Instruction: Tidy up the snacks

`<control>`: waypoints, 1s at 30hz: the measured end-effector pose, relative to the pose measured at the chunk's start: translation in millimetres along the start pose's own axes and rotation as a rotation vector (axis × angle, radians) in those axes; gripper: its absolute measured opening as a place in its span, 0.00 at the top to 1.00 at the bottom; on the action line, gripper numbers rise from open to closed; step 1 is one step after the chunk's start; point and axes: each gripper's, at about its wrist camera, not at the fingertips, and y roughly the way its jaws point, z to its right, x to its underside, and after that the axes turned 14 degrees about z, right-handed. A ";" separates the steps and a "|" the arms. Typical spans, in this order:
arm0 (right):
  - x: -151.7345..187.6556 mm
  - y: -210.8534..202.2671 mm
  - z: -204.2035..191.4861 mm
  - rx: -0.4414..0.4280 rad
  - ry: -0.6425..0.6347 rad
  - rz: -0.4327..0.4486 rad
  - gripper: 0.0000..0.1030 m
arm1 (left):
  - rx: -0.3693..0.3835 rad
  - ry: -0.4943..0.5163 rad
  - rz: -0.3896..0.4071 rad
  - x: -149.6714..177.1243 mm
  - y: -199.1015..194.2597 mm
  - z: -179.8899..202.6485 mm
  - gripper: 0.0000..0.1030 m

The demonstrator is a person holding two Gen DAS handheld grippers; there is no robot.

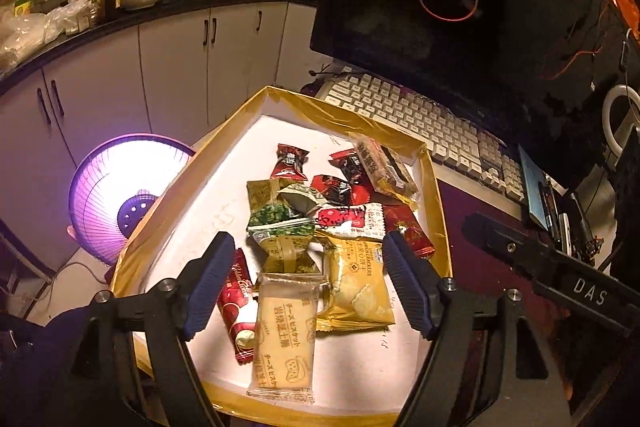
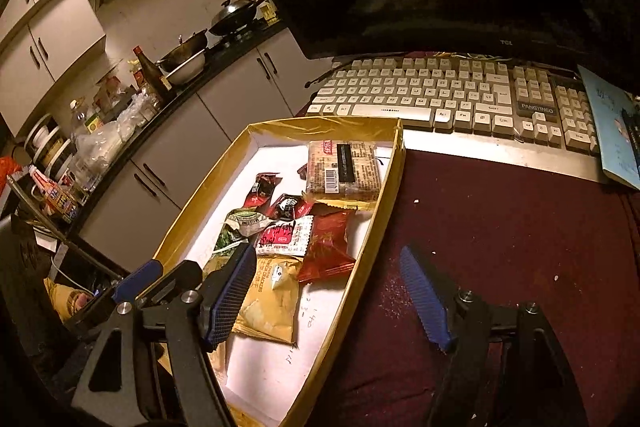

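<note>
1. Left wrist view: the left gripper (image 1: 304, 287) hangs over the near end of the box (image 1: 192, 163), its jaws wide apart and holding nothing. The pale biscuit pack (image 1: 285, 339) and the yellow cracker pack (image 1: 360, 291) lie under the gap, but the pads do not touch them.
2. The right gripper (image 2: 332, 299) is also wide open and empty. Its left finger is over the box, its right finger over the dark red cloth (image 2: 500, 227) beside the box.
3. All snacks seen lie inside the box, in a loose pile toward its right wall. No snack is seen on the cloth.
4. The step seems to be a pause between placing and the next pick, or the task is almost finished.
5. A next move probably calls for spreading the overlapping packs.
6. Count: one box, two grippers, one keyboard (image 2: 440, 95), about eleven packs. The pile overlaps, so this count is not sure.
</note>
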 end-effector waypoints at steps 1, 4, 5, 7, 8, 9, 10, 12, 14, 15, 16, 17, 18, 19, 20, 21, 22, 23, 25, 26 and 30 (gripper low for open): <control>0.3 0.2 0.1 0.000 0.001 -0.002 0.26 | 0.000 -0.002 -0.001 -0.1 0.3 -0.7 0.26; 1.0 1.3 0.8 0.000 0.003 -0.004 0.26 | -0.002 -0.005 -0.005 0.3 1.1 -1.2 0.26; 1.6 2.1 0.7 0.002 0.003 -0.007 0.26 | -0.001 -0.002 -0.006 0.4 1.4 -0.7 0.26; 2.4 3.0 0.7 0.001 0.005 -0.009 0.26 | -0.004 0.009 -0.007 1.0 1.8 0.8 0.26; 2.7 2.8 -0.1 -0.002 0.003 -0.009 0.26 | -0.007 0.012 -0.007 1.1 1.9 1.2 0.26; 2.9 2.5 -0.9 -0.001 0.001 -0.007 0.26 | -0.011 0.015 -0.007 1.4 2.3 1.5 0.26; 3.1 2.4 -1.6 0.001 0.000 -0.007 0.26 | -0.015 0.018 -0.009 1.8 3.0 1.9 0.26; 4.0 2.5 -3.1 0.006 -0.005 -0.007 0.26 | -0.018 0.021 -0.018 2.2 4.7 2.0 0.26; 4.6 1.8 -5.4 0.016 -0.019 -0.004 0.26 | -0.025 0.024 -0.023 2.7 5.6 2.1 0.26; 4.6 1.6 -6.2 0.021 -0.025 -0.002 0.26 | -0.029 0.027 -0.025 3.0 6.0 2.1 0.26; 4.6 1.1 -6.6 0.025 -0.032 0.001 0.26 | -0.034 0.029 -0.027 3.2 6.4 1.9 0.26; 4.4 0.5 -7.5 0.029 -0.039 0.004 0.26 | -0.035 0.029 -0.028 3.4 6.5 1.5 0.26; 3.7 0.2 -8.2 0.030 -0.043 0.005 0.26 | -0.034 0.026 -0.028 3.2 6.6 1.2 0.26; 3.6 0.0 -8.4 0.028 -0.044 0.005 0.26 | -0.032 0.024 -0.028 3.0 6.3 0.9 0.26; 3.3 -0.2 -8.6 0.025 -0.043 0.004 0.26 | -0.031 0.023 -0.028 3.4 6.0 0.5 0.26; 3.4 -0.2 -8.8 0.025 -0.044 0.003 0.26 | -0.031 0.023 -0.028 3.5 5.9 0.6 0.26; 3.6 0.0 -8.9 0.026 -0.046 0.003 0.26 | -0.031 0.026 -0.028 3.5 5.8 0.7 0.26; 3.6 0.3 -8.8 0.027 -0.046 0.001 0.26 | -0.031 0.029 -0.028 3.4 6.0 1.0 0.26; 3.6 0.4 -8.5 0.024 -0.044 0.000 0.26 | -0.033 0.031 -0.029 3.2 6.1 1.7 0.26; 3.6 0.5 -8.7 0.024 -0.046 -0.001 0.26 | -0.031 0.031 -0.029 3.3 6.1 1.9 0.26; 3.0 -0.1 -8.7 0.026 -0.047 0.002 0.26 | -0.034 0.037 -0.033 3.0 7.6 3.5 0.26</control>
